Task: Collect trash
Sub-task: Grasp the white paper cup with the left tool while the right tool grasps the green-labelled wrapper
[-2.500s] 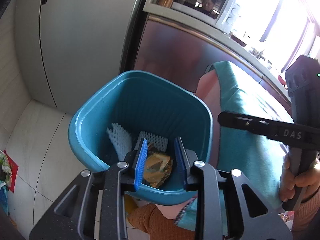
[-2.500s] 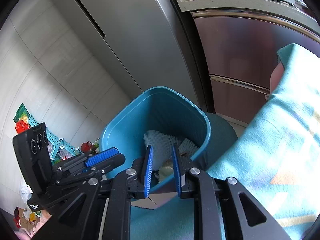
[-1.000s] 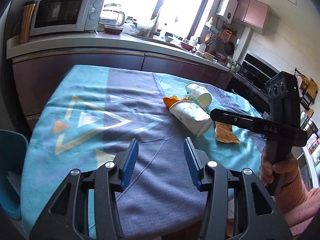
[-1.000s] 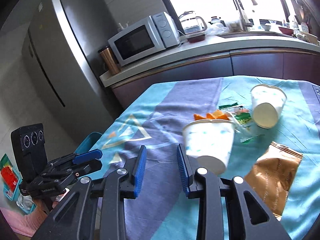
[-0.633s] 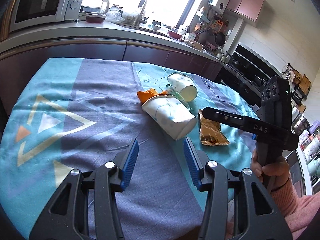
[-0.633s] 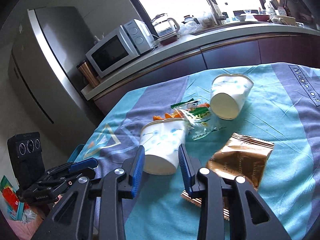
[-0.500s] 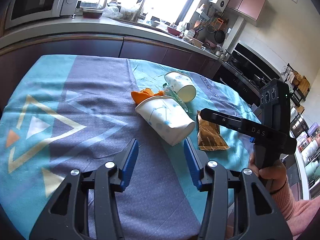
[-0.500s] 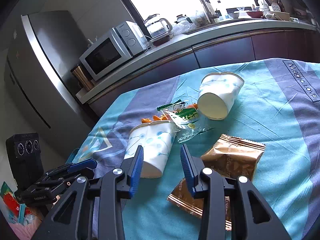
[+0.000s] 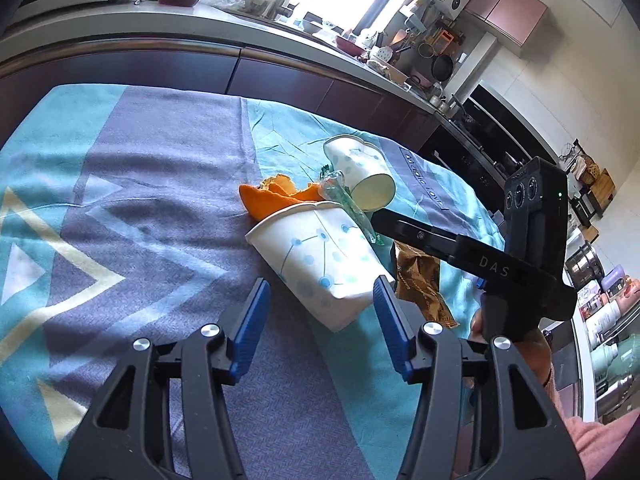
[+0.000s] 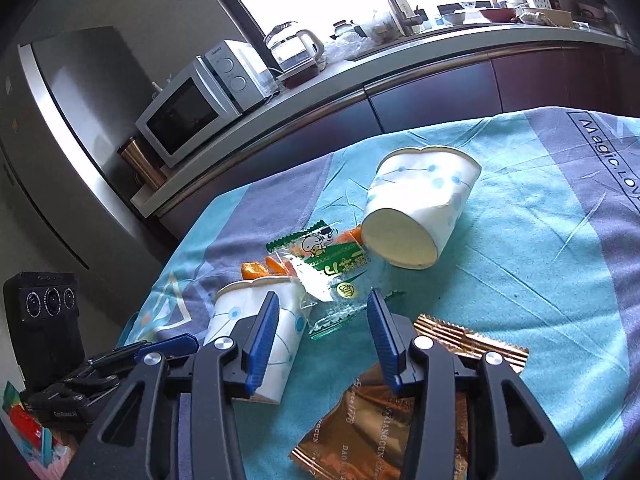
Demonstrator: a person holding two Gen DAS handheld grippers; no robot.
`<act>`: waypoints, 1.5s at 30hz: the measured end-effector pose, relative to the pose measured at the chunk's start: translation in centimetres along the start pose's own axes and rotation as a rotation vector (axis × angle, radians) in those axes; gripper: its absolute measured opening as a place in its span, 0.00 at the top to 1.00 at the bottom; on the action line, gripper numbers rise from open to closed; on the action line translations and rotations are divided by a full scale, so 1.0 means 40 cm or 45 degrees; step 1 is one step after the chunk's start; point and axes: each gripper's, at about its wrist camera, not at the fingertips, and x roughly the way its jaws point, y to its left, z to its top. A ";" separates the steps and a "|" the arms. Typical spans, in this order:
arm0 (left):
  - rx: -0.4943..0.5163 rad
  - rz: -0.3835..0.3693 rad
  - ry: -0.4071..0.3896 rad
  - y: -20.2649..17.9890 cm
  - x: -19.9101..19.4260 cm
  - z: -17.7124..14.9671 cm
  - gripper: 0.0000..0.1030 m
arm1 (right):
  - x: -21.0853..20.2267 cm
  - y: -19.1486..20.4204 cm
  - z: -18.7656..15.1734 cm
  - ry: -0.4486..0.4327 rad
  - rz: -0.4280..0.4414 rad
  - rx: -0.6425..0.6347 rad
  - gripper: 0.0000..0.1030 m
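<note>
Trash lies on a table with a teal and purple cloth. A near paper cup lies on its side, with orange peel behind it. A second paper cup lies further back. A clear green snack wrapper and a gold foil packet lie between them. My left gripper is open, its fingers just short of the near cup. My right gripper is open above the green wrapper and gold packet.
A kitchen counter runs behind the table with a microwave, a kettle and a sink tap. A steel fridge stands at the left. Shelves with jars stand at the right.
Both grippers have left the blue bin beside the table and swung over the tabletop. In the last half second both closed in on the near cup and wrappers, jaws still open.
</note>
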 end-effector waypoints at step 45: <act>-0.145 -0.199 0.109 0.059 0.073 -0.001 0.42 | 0.008 0.054 -0.025 0.071 0.142 -0.078 0.93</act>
